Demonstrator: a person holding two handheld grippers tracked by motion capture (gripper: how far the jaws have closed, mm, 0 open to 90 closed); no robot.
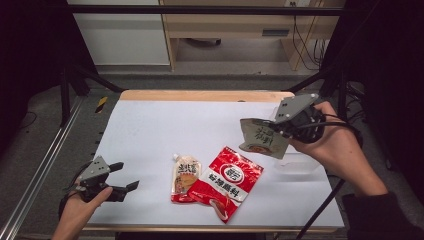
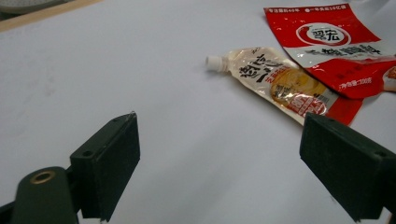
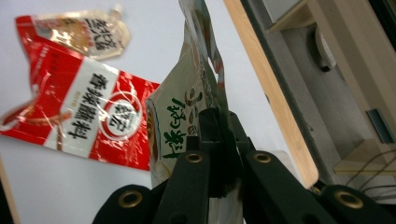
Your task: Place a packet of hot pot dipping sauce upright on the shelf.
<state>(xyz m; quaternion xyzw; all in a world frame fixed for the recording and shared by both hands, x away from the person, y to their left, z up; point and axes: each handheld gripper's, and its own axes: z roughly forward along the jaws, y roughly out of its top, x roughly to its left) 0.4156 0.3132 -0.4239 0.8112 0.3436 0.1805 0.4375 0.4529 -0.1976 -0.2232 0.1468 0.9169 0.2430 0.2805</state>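
Left gripper [image 1: 121,176]: low over the near left corner of the white worktop [image 1: 160,130], held in a hand [image 1: 77,210] entering from the bottom edge; fingers [image 2: 108,161] spread wide, nothing between them, bare worktop below. In the left gripper view, aimed across the worktop toward the two packets lying ahead.

Centre, near edge: spouted sauce pouch [image 1: 183,176], flat on the worktop, white cap [image 2: 213,62] pointing away from the person. Just to its right, red seasoning packet [image 1: 227,181], flat, tilted, its lower left corner overlapping the pouch's edge.

Right: grey-green pouch [image 1: 262,140], raised clear of the worktop, hanging to the left of the right gripper [image 1: 280,131], well apart from the two flat packets. In the right gripper view, fingers [image 3: 210,135] pressed together on the pouch's edge, pinching it, pouch [image 3: 187,102] standing up beyond them. Right hand [image 1: 335,145] over the right side of the worktop, above a clear plastic container [image 1: 300,162] resting there.
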